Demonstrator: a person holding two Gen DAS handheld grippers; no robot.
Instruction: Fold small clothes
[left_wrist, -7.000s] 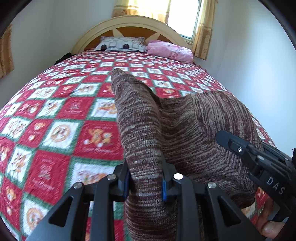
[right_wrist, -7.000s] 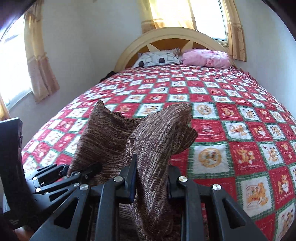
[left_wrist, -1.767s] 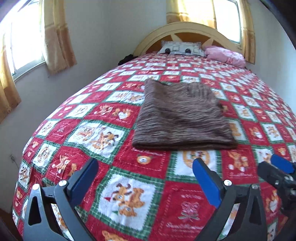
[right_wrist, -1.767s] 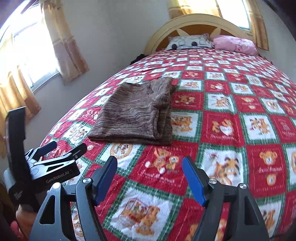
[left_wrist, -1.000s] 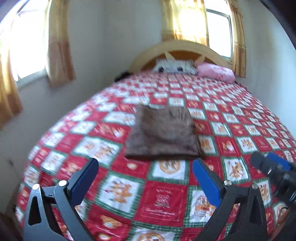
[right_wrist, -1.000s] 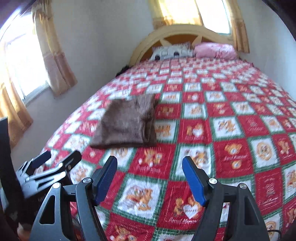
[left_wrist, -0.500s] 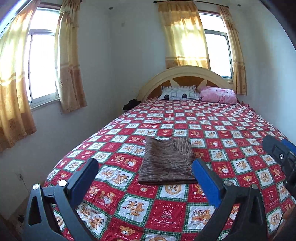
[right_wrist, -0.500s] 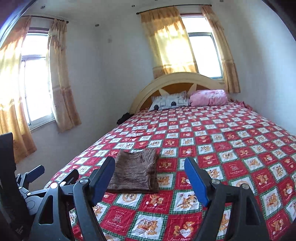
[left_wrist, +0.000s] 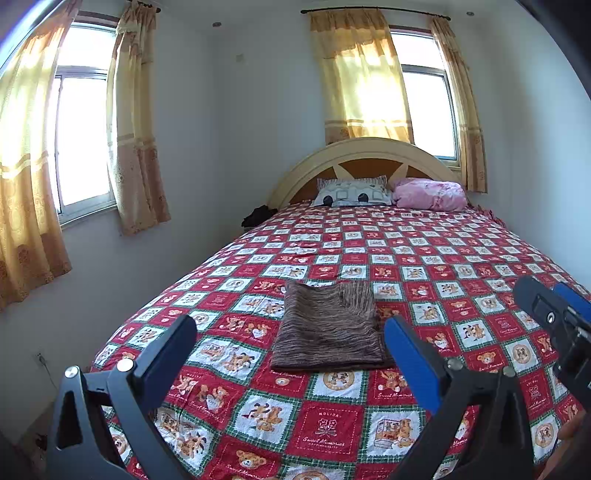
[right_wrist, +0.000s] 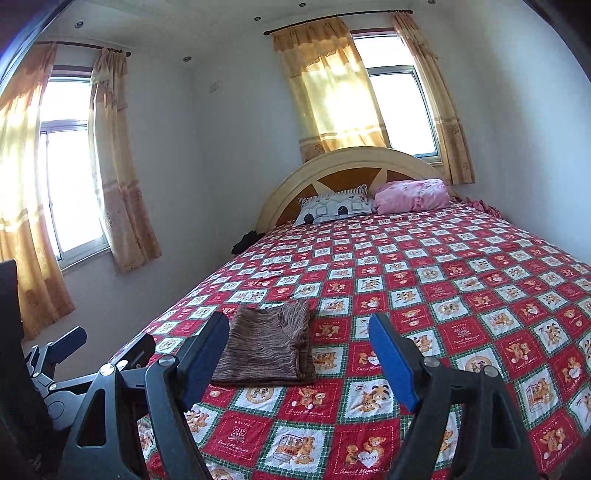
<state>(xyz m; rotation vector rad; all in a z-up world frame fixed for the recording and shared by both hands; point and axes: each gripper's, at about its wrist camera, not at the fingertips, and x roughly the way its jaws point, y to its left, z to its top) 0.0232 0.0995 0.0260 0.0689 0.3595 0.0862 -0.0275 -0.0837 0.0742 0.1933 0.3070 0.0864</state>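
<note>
Left gripper (left_wrist: 290, 334): jaws spread, empty, raised above the bed's near end. Right gripper (right_wrist: 299, 338): jaws just widened, nothing between. Brown knit garment (left_wrist: 328, 330): folded flat on the red patchwork bedspread (left_wrist: 443, 258), well ahead of both grippers, untouched.

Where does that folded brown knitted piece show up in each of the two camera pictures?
Left wrist view: the folded brown knit lies near the middle of the picture, on the red patchwork bedspread.
Right wrist view: the folded brown knit lies left of the middle and lower in the picture, on the same bedspread.
Shared landmark: the pink pillow at the arched headboard.
</note>
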